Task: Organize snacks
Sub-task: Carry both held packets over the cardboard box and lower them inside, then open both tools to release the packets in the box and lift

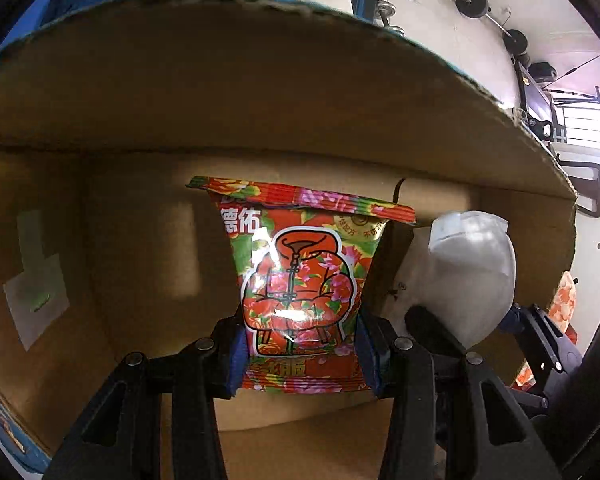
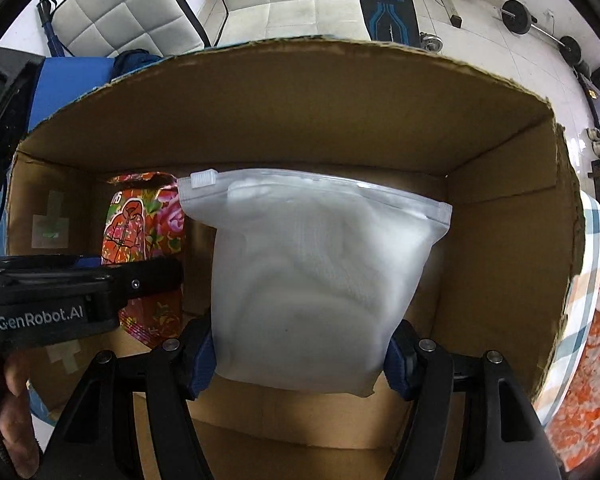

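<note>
Both grippers reach down into an open cardboard box [image 2: 500, 208], side by side and angled toward its far wall. Left gripper [image 1: 300, 352] has its blue-padded fingers [image 1: 236, 360] closed against the lower sides of a red floral snack packet [image 1: 300, 280], which stands upright between them inside the box. Right gripper [image 2: 300, 364] is likewise clamped on the bottom of a frosted white zip pouch [image 2: 312, 272] (contents blurred behind the plastic), held upright near the box's right wall. In the right wrist view the packet sits just left of the pouch, with a person's fingers [image 2: 16, 420] on the left tool's handle at the lower left edge.
</note>
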`<state>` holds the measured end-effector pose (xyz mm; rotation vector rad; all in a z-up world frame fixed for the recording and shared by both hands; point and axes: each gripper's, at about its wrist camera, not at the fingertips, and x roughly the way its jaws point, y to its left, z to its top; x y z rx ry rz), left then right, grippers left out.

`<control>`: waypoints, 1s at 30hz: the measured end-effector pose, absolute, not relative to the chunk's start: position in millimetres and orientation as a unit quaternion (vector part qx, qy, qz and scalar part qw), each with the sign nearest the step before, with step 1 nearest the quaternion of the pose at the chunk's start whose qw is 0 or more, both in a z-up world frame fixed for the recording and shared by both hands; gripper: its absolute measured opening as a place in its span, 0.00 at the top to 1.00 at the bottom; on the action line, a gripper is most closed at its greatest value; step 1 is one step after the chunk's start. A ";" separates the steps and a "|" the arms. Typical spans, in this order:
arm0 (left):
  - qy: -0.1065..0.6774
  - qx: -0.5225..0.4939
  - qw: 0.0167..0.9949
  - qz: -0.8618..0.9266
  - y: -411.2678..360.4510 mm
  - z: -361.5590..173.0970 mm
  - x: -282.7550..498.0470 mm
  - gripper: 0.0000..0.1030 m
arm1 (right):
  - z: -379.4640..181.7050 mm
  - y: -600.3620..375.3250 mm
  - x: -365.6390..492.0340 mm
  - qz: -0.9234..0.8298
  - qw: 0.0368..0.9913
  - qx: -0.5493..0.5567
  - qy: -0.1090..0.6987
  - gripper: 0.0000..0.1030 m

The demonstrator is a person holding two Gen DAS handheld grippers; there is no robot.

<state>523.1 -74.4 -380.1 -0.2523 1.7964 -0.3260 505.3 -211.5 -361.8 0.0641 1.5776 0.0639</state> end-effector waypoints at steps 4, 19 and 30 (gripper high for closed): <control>0.773 -0.112 0.607 -0.143 -74.6 -374.2 525.7 0.59 | -367.9 -212.0 510.8 0.029 0.702 0.018 0.711 0.32; 0.773 -0.090 0.613 -0.132 -75.0 -352.7 528.5 0.57 | -373.0 -217.2 519.6 0.033 0.687 0.014 0.726 0.29; 0.759 -0.061 0.642 -0.096 -63.3 -314.4 538.3 0.46 | -371.6 -212.8 520.9 0.037 0.680 0.012 0.732 0.25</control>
